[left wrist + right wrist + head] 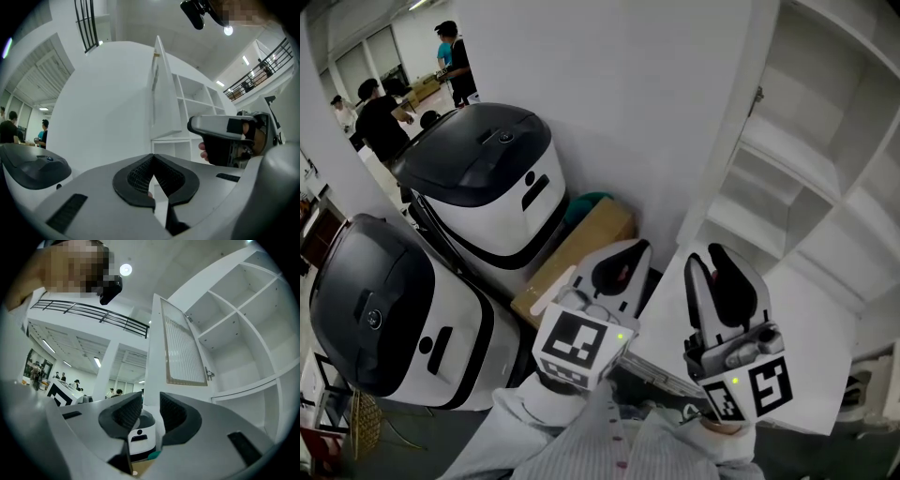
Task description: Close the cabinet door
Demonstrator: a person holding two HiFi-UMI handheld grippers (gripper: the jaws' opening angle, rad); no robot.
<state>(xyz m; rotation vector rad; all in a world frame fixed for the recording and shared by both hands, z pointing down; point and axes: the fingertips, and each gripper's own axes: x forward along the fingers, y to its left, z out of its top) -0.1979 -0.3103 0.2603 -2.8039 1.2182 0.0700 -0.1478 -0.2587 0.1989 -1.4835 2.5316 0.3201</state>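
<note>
Head view: left gripper [637, 249] has its fingers pressed together and holds nothing. Right gripper [710, 255] fingers are slightly parted. Cabinet door [727, 159] stands open, upper right of centre. Cabinet [787, 150] at right shows bare white compartments. Black-topped white machine [487, 178] is upper left, with a cardboard box [581, 248] beside it, contents hidden.
Left gripper view: fingertips meet, nothing between them. The door is upper centre.
Right gripper view: narrow gap between the fingers. The door's free edge lines up in it; touch unclear.

White wall [609, 94], two black-topped machines [487, 178] (people [384, 117] beyond), ceiling light [125, 269]
</note>
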